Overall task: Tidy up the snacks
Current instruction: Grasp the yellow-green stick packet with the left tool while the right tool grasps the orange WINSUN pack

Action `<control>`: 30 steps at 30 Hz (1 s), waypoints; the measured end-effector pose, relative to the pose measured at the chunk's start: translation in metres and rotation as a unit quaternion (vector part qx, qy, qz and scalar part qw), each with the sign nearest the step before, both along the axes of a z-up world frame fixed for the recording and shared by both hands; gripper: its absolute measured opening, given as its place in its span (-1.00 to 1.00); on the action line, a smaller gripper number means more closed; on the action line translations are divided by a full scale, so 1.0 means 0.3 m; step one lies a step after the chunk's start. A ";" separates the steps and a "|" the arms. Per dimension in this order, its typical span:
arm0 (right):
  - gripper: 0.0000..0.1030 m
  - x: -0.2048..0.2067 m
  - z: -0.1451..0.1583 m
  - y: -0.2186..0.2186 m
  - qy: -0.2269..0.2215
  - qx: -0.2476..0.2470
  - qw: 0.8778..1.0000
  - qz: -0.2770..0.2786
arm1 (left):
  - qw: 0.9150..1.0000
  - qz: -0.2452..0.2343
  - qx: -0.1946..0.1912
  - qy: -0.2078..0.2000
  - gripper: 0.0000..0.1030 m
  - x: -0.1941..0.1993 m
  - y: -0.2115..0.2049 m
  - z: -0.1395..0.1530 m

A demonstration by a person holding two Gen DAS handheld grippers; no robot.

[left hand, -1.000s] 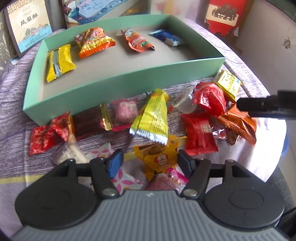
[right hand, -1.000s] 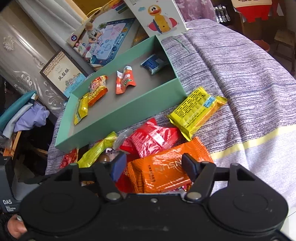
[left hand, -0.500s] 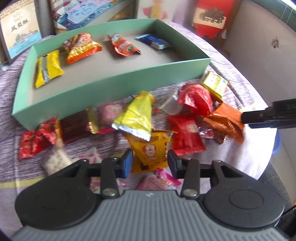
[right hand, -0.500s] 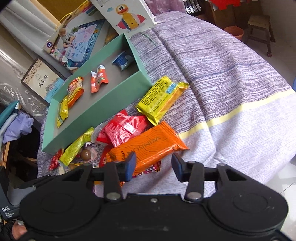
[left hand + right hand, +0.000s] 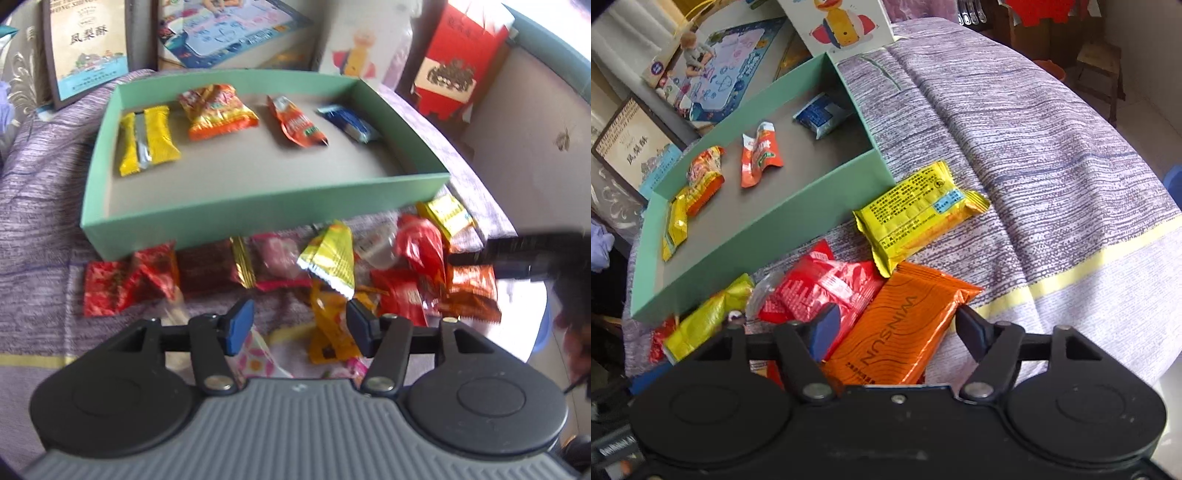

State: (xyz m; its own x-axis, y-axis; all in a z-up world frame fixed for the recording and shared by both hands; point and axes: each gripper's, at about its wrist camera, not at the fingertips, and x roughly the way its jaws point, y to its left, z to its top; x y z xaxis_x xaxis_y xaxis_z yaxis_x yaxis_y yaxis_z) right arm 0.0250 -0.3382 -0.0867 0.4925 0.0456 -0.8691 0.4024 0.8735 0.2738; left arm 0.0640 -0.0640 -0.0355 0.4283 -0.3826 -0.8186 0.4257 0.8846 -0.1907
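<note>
A green box (image 5: 258,206) (image 5: 768,218) on the purple cloth holds several snacks in a row. Loose snacks lie in front of it. My left gripper (image 5: 299,326) is open above the pile; an orange-yellow cartoon packet (image 5: 330,321) lies just inside its right finger, and a yellow-green packet (image 5: 330,258) lies beyond. My right gripper (image 5: 897,332) is open and straddles the near end of an orange packet (image 5: 897,332). A red packet (image 5: 820,295) and a yellow packet (image 5: 916,214) lie beside the orange one. The right gripper shows at the right in the left wrist view (image 5: 517,251).
Boxes and books stand behind the green box: a blue drawing-mat box (image 5: 229,29), a framed pastry box (image 5: 88,44), a red carton (image 5: 458,66). The table edge falls away on the right (image 5: 1167,258). A stool (image 5: 1100,70) stands on the floor.
The left gripper narrowed half a second ago, then opened again, and now sits farther back with the box more centred. The right gripper narrowed, then opened wide around the orange packet.
</note>
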 end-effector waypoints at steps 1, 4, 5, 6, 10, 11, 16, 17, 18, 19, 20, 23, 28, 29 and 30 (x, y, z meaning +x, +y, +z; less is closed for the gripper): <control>0.34 -0.001 -0.010 0.014 0.002 -0.013 1.000 0.008 | 1.000 0.002 0.001 -0.003 0.08 0.013 0.001 0.007; 0.15 -0.010 -0.017 0.057 0.000 -0.041 0.998 0.048 | 1.000 0.007 0.002 -0.010 0.08 0.044 -0.001 0.030; 0.09 -0.014 -0.012 0.068 -0.005 -0.051 0.997 0.064 | 1.000 0.007 -0.001 -0.012 0.08 0.051 -0.001 0.040; 0.09 -0.019 -0.007 0.072 -0.009 -0.060 0.995 0.080 | 1.000 0.006 -0.003 -0.015 0.08 0.058 -0.003 0.049; 0.07 -0.029 -0.001 0.031 -0.011 -0.057 0.988 0.142 | 1.000 0.000 -0.001 -0.029 0.08 0.089 -0.032 0.084; 0.09 -0.032 0.002 0.011 -0.012 -0.060 0.989 0.138 | 0.999 -0.004 0.006 -0.032 0.08 0.098 -0.051 0.085; 0.17 -0.061 0.030 -0.096 -0.031 -0.051 0.995 0.075 | 0.995 -0.064 0.059 -0.044 0.02 0.126 -0.208 0.024; 0.17 -0.074 0.036 -0.110 -0.033 -0.053 0.996 0.065 | 0.994 -0.077 0.071 -0.045 0.02 0.130 -0.243 0.004; 0.17 -0.084 0.041 -0.118 -0.034 -0.058 0.996 0.056 | 0.992 -0.089 0.082 -0.045 0.02 0.134 -0.275 -0.019; 0.17 -0.094 0.043 -0.125 -0.034 -0.061 0.996 0.048 | 0.990 -0.101 0.093 -0.041 0.02 0.136 -0.302 -0.041; 0.16 -0.103 0.044 -0.137 -0.032 -0.060 0.997 0.038 | 0.988 -0.110 0.104 -0.036 0.01 0.133 -0.323 -0.066; 0.16 -0.126 0.039 -0.149 -0.029 -0.044 0.999 0.012 | 0.984 -0.127 0.121 -0.020 -0.14 0.109 -0.353 -0.101; 0.16 -0.093 0.015 -0.127 -0.011 0.009 1.000 -0.008 | 0.986 -0.127 0.109 0.004 -0.14 0.061 -0.327 -0.103; 0.16 -0.072 0.007 -0.111 -0.007 0.004 1.000 -0.007 | 0.987 -0.123 0.105 0.006 -0.14 0.062 -0.319 -0.098; 0.16 -0.054 0.000 -0.099 -0.002 -0.004 1.000 -0.004 | 0.988 -0.116 0.103 0.006 -0.14 0.067 -0.311 -0.093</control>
State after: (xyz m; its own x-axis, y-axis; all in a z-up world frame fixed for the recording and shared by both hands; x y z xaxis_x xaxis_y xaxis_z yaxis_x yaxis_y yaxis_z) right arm 0.0087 -0.3679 -0.0865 0.4967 0.0345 -0.8672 0.4090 0.8720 0.2689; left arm 0.0841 -0.1572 -0.0633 0.3386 -0.2944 -0.8937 0.6208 0.7836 -0.0229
